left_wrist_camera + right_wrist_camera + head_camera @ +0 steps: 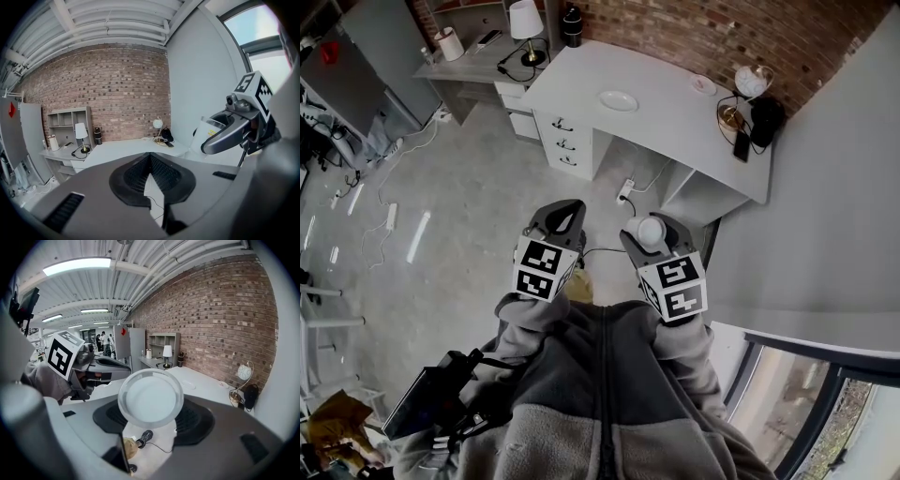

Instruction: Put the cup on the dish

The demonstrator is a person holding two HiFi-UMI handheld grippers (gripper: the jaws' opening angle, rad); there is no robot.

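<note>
A clear plastic cup (651, 232) sits between the jaws of my right gripper (654, 239), which is shut on it. In the right gripper view the cup (150, 398) fills the centre with its round end toward the camera. The white dish (619, 100) lies on the white desk (675, 122) far ahead, and it shows small beyond the cup as the dish (189, 385). My left gripper (565, 217) is held beside the right one with its jaws together and nothing in them. From the left gripper (150, 159) view the cup (211, 133) appears at the right.
The desk stands against a brick wall (750, 33), with drawers (564, 141) under its left part. A globe lamp (752, 82) and a black object (766, 120) stand at its right end, a small pink saucer (703, 84) nearby. Cables (389, 216) lie on the floor. A second desk with a lamp (525, 23) stands to the left.
</note>
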